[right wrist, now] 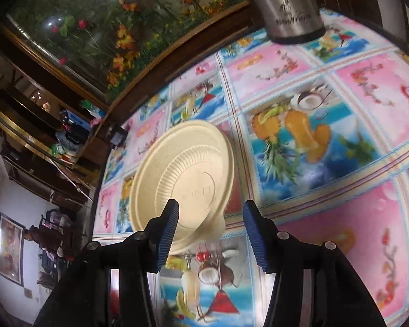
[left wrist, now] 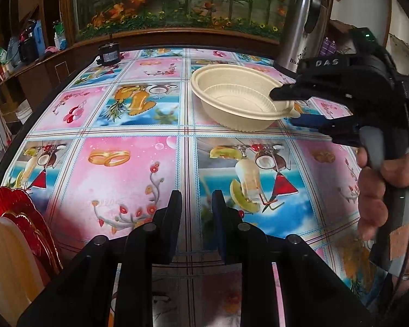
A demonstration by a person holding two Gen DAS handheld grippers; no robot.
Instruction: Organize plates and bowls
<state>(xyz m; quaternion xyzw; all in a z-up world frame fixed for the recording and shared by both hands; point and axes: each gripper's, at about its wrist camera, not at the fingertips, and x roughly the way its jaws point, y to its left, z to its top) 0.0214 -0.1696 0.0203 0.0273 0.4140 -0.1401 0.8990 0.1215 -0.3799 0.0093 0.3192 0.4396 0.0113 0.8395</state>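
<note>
A cream ribbed bowl point(left wrist: 231, 100) stands upright on the patterned tablecloth point(left wrist: 117, 169), at the far right of the left wrist view. My right gripper point(left wrist: 289, 107) straddles the bowl's near rim, one finger above it and the blue-padded finger below. In the right wrist view the bowl point(right wrist: 188, 179) lies ahead and to the left. My right gripper point(right wrist: 211, 207) is open, and its pads are clear of the rim tab between them. My left gripper point(left wrist: 197, 204) hovers over the cloth with a narrow gap and nothing in it.
Red scalloped plates point(left wrist: 21, 218) and cream dishes point(left wrist: 5, 259) stand on edge at the lower left. A steel thermos point(left wrist: 304, 24) rises behind the bowl, and a small black device point(left wrist: 108, 53) sits at the table's far edge. A hand point(left wrist: 373, 190) holds the right gripper's handle.
</note>
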